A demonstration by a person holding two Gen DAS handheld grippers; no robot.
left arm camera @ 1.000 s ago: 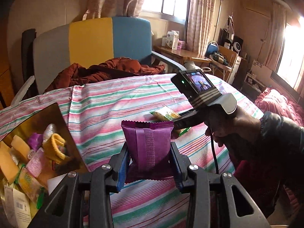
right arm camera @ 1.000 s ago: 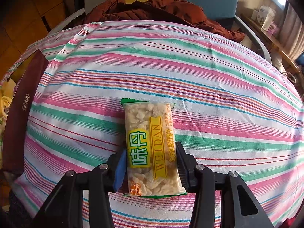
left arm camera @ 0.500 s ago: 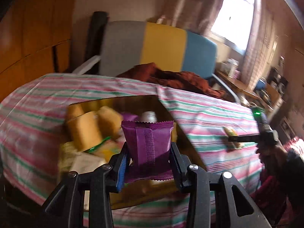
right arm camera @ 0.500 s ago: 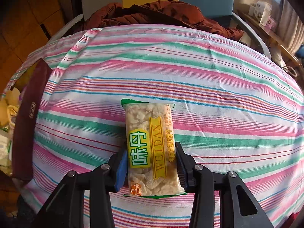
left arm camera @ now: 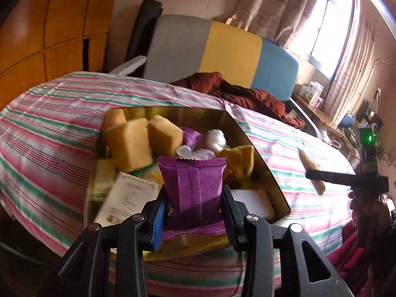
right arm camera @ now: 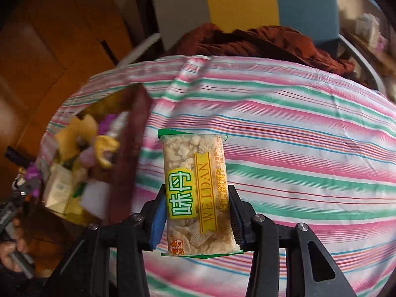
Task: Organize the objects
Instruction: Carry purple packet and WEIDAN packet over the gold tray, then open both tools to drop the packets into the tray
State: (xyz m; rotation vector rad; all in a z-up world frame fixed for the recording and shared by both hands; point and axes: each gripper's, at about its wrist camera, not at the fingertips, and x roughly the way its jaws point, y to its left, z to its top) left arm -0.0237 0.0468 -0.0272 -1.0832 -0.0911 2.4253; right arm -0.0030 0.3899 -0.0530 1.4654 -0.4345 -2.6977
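Both hands have shifted since a sec ago: left claw [left arm camera: 193,198] has swung over to the gold box [left arm camera: 269,173], w/ the box now right under it, and right claw [right arm camera: 195,210] has come up off the striped tabletop [right arm camera: 309,148] w/ its load.

Left claw clamped on the purple packet [left arm camera: 191,185], pads on both side edges, packet upright, top crimp above the jaws. It hangs over the near part of the box, above the sponge cakes [left arm camera: 131,143] and other wrapped snacks. Looks light, puffy, foil slick — a pillow pack, so sides squash a bit but grip seems secure.

Right claw clamped on the cracker pack [right arm camera: 195,188], pads on its long edges near the bottom end, most of the pack sticking out ahead. Clear wrap, crumbly pieces inside — fragile, prob. breaks if squeezed hard. Light tho. Mid-length hold would wobble less. Box sits far left of it in that view, blurred.

Judgement: release purple packet low, onto soft stuff; crackers go flat.
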